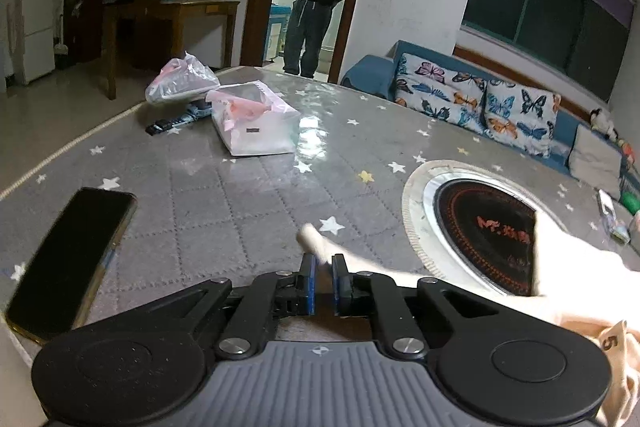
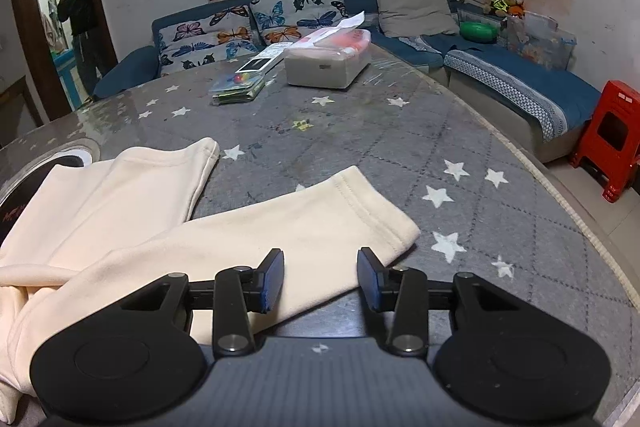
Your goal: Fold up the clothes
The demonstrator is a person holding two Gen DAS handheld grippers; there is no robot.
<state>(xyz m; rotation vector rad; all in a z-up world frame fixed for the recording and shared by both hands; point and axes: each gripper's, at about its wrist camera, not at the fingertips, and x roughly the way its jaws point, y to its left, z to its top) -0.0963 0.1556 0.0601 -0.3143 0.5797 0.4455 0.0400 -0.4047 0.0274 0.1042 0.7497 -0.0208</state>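
Left wrist: blurred cream garment point(image 1: 576, 267).

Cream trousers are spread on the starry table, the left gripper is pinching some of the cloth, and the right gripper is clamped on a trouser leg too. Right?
Not quite. The right gripper is open, hovering over the trouser leg, as the right wrist view shows. The rest stands.

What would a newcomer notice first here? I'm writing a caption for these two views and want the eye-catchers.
First, the cream trousers spread on the star-patterned grey table cover, both legs pointing away. The right hand-held gripper hovers open over the nearer leg's cuff, while the left hand-held gripper is nearly shut on a strip of the fabric. Left of it lies a dark phone.
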